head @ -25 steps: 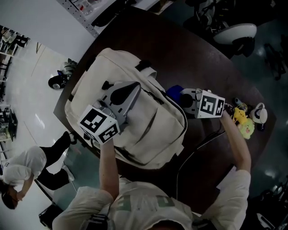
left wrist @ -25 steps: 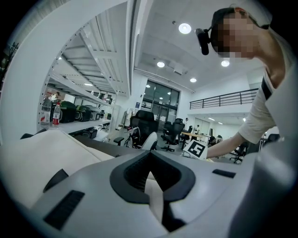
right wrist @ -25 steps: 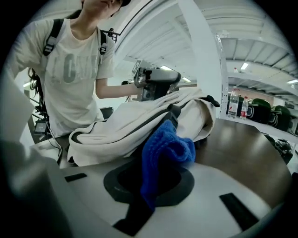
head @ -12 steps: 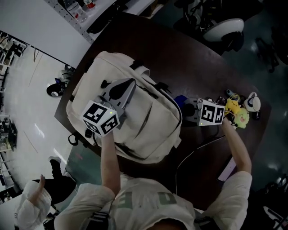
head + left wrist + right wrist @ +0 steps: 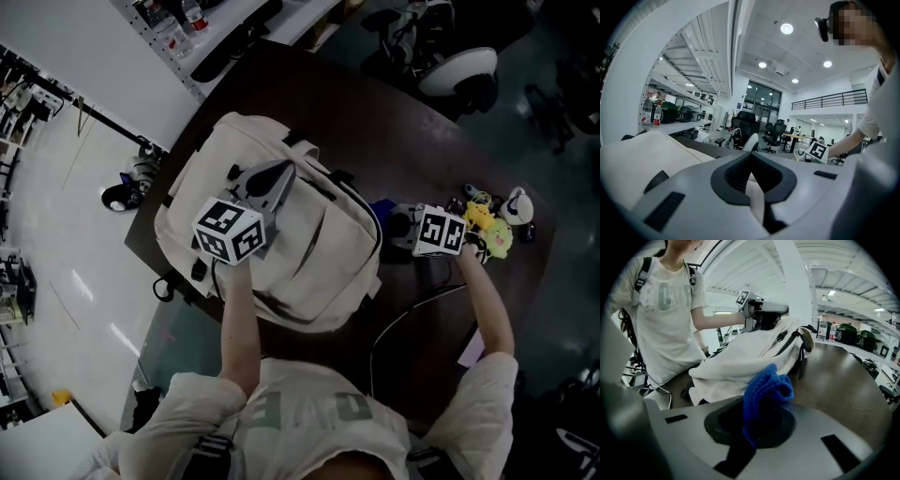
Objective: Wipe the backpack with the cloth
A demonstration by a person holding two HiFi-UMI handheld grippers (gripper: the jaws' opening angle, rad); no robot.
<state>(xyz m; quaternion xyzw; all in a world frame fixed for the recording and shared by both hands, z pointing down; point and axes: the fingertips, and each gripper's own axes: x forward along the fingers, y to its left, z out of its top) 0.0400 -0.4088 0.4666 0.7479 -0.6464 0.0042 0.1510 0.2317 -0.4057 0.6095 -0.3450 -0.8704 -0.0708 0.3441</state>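
A cream backpack (image 5: 309, 253) lies flat on the dark brown table (image 5: 450, 131). My left gripper (image 5: 279, 174) rests on its upper part, jaws shut, and in the left gripper view (image 5: 751, 164) a strip of cream fabric shows pinched between them. My right gripper (image 5: 396, 223) hovers just off the backpack's right edge, shut on a crumpled blue cloth (image 5: 382, 208). In the right gripper view the cloth (image 5: 766, 390) sticks up out of the jaws (image 5: 761, 423), apart from the backpack (image 5: 750, 352) lying ahead, with the left gripper (image 5: 771, 310) on top of it.
Yellow plush toys (image 5: 487, 230) and small items sit at the table's right end, close behind the right gripper. A dark cable (image 5: 412, 309) and a sheet of paper (image 5: 472, 349) lie at the near edge. Office chairs (image 5: 459, 70) stand beyond the table.
My right gripper has shifted a little to the right with the blue cloth, nearer the toys. The left gripper has stayed on the backpack. A person at lower left has left the view.
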